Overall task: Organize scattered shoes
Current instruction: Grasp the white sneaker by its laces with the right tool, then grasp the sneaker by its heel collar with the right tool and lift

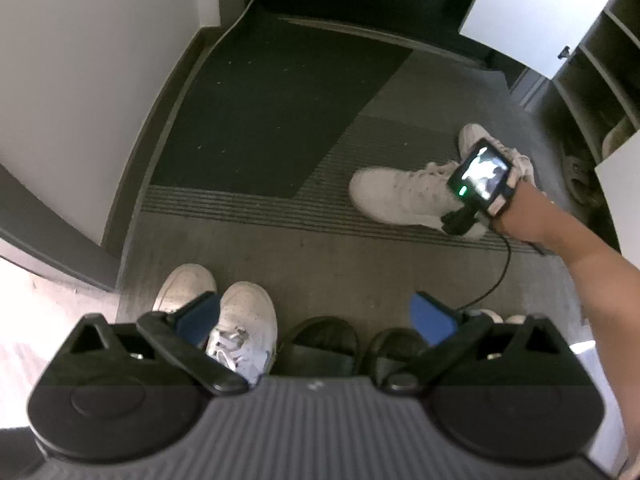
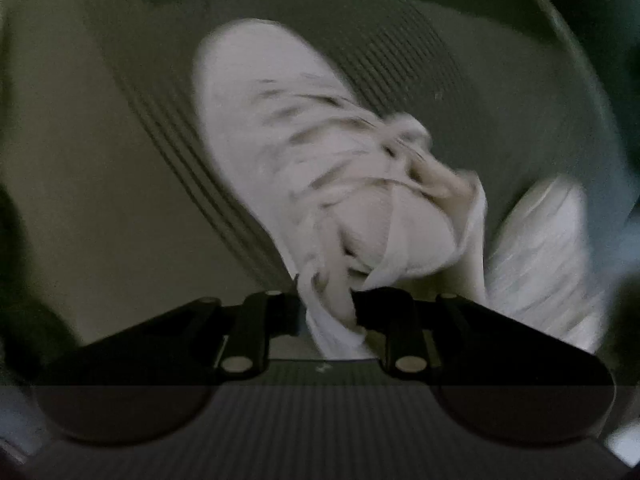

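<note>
**Sneaker pinched by collar, right claw**

Right gripper (image 2: 328, 312) is clamped narrow on the white sneaker (image 2: 320, 168), held by its heel collar at 6 o'clock. A slip is risked: thin fabric hold, heavy toe. Second sneaker (image 2: 536, 264) lies close at 3 o'clock; a snag is possible. Left gripper (image 1: 312, 320) is held wide, empty. Open mat (image 1: 280, 100) is seen at 12 o'clock.

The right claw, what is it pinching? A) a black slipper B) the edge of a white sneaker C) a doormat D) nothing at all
B: in the right wrist view the right claw is shut on the collar edge of the white sneaker, with white fabric squeezed between its fingers.
</note>
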`<state>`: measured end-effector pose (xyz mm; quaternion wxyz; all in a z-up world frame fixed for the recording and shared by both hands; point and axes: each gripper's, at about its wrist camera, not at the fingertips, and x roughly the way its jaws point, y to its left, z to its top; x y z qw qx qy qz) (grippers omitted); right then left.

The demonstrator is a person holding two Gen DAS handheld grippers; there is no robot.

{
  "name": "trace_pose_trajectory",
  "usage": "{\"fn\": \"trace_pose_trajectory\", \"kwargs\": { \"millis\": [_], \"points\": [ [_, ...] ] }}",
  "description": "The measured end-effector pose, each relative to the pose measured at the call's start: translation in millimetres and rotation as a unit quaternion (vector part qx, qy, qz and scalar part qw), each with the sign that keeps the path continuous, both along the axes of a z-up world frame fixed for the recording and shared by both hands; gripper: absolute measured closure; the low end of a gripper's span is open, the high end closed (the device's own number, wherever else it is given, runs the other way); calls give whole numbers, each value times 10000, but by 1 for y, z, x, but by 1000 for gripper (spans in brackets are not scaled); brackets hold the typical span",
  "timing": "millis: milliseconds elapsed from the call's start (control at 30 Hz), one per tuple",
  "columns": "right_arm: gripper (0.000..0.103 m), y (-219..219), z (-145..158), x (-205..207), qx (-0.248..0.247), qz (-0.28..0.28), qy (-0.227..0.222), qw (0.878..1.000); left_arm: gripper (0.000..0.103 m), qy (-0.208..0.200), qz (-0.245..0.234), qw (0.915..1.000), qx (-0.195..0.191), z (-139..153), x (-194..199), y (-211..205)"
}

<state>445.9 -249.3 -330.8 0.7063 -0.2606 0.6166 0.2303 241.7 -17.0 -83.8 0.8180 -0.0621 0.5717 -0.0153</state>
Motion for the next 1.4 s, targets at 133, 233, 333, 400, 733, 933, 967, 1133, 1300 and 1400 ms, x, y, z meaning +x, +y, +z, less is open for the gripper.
{"fn": "trace_pose_trajectory", "kwargs": {
  "millis": [133, 233, 333, 400, 733, 933, 967, 1133, 1300, 1400],
  "points": [
    [78, 15, 10, -7, 11, 382, 326, 9987, 1, 302, -10, 9993, -217, -8, 1, 2],
    [77, 16, 20, -13, -38, 786, 223, 9967, 1, 318, -145, 9993, -107, -12, -1, 0],
    [74, 22, 8, -6, 261, 1050, 170, 9940, 0, 501, -249, 9984, -127, -21, -5, 1],
    [71, 4, 18, -1, 624, 1155, 181, 9912, 1, 622, -255, 9976, -177, -25, -7, 3],
    [51, -74, 36, 22, 903, 50, -359, 9953, 0, 988, 7, 9944, -365, -45, 3, 19],
    [52, -75, 4, 23, 612, -375, -342, 9968, 0, 1201, -219, 9917, -412, -55, 1, 4],
    [57, -72, -4, 27, 596, -642, -378, 9954, 0, 1233, -249, 9912, -423, -57, 1, 1],
    [67, -70, -16, 33, 941, -1790, -285, 9789, 1, 1375, -341, 9891, -409, -65, 0, -9],
    [83, -90, -11, 28, 1442, -2742, 67, 9508, 0, 1455, -391, 9872, -526, -67, 0, -15],
    [83, -94, -12, 7, 1901, -2893, 364, 9374, 0, 1652, -661, 9818, -664, -72, -4, -20]
  ]
}}
